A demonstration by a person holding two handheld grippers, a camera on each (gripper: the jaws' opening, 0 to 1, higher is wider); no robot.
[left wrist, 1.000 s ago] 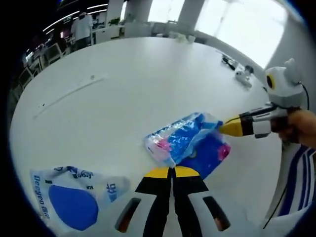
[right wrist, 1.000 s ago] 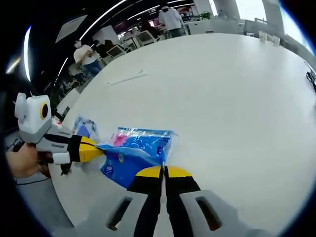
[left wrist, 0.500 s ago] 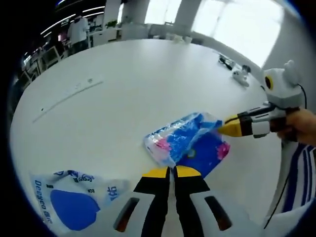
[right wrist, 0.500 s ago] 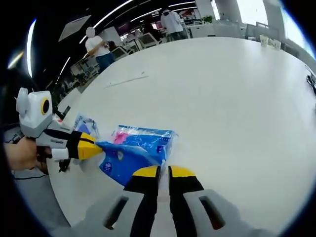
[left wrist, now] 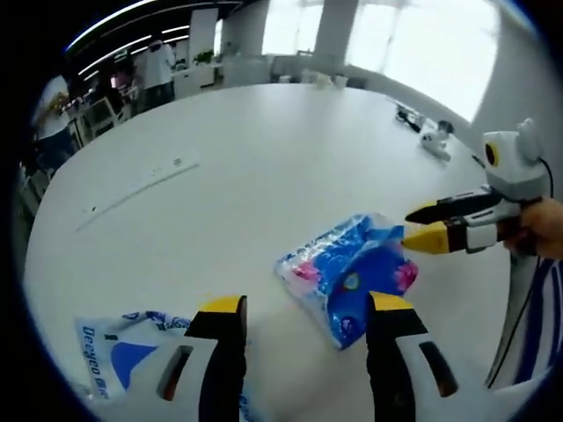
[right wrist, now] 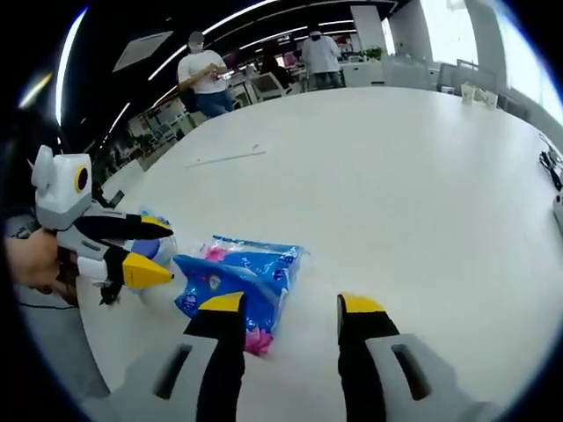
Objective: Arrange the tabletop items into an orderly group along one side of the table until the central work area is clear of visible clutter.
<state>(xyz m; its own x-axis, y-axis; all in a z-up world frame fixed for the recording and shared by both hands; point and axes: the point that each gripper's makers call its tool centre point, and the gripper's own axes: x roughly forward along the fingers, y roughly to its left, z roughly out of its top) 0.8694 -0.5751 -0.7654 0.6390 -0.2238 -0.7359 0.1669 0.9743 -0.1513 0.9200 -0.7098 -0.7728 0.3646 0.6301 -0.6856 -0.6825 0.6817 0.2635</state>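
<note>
Now both grippers parted around the blue tissue pack

Left gripper [left wrist: 305,309] spread wide, jaws apart and clasping nothing, blue tissue pack [left wrist: 345,277] lying flat on the white table [left wrist: 264,149] just ahead and slightly right of the gap. Right gripper [right wrist: 290,309] likewise parted and empty, same pack [right wrist: 239,277] just ahead and left of its jaws, partly covered by the left-hand jaw.

Pack close to the near edge of the table, long axis running across both lines of approach, roughly from one gripper toward the other. About equally near to both; neither touching, as far as can be told. A grasp would probably call for closing in from either short end.

Second wrapper, a white Deeyeo pouch with blue print [left wrist: 123,338], at the near edge, cut off by the left gripper's jaw. Thin white strip [left wrist: 136,183] farther in toward the middle. Small dark and white items [left wrist: 422,132] by the far edge, too small to name.
</note>
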